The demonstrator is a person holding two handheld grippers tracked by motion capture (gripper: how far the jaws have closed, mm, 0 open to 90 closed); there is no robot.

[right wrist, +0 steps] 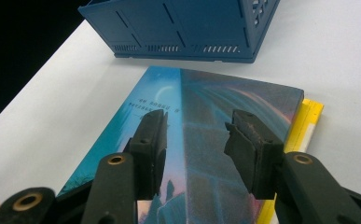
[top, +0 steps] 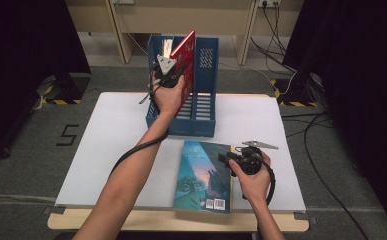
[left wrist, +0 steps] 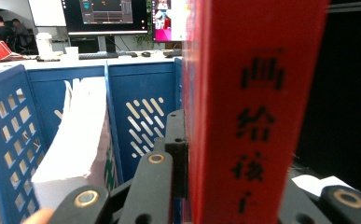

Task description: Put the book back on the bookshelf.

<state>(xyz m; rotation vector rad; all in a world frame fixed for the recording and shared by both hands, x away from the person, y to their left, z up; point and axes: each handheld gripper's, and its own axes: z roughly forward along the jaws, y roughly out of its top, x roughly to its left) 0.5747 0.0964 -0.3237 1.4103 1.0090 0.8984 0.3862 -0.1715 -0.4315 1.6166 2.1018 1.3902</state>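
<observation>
My left tongs [top: 167, 75] squeeze the red book [top: 184, 60] over the blue rack [top: 201, 107], so I lower it in next, while my right tongs [top: 229, 160] wait open above the blue book [top: 203, 175].

A white table [top: 111, 150] stood on grey floor, where a black "5" [top: 67, 135] was marked at its left. Far behind, a desk [left wrist: 52, 63] carried monitors [left wrist: 106, 16] and a keyboard [left wrist: 99, 55].

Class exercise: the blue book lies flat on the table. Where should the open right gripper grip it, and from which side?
Grip the blue book at its right long edge, coming in level from the right. It lies flat on a yellow book, so that raised, overhanging edge gives the right gripper something to close on.
</observation>
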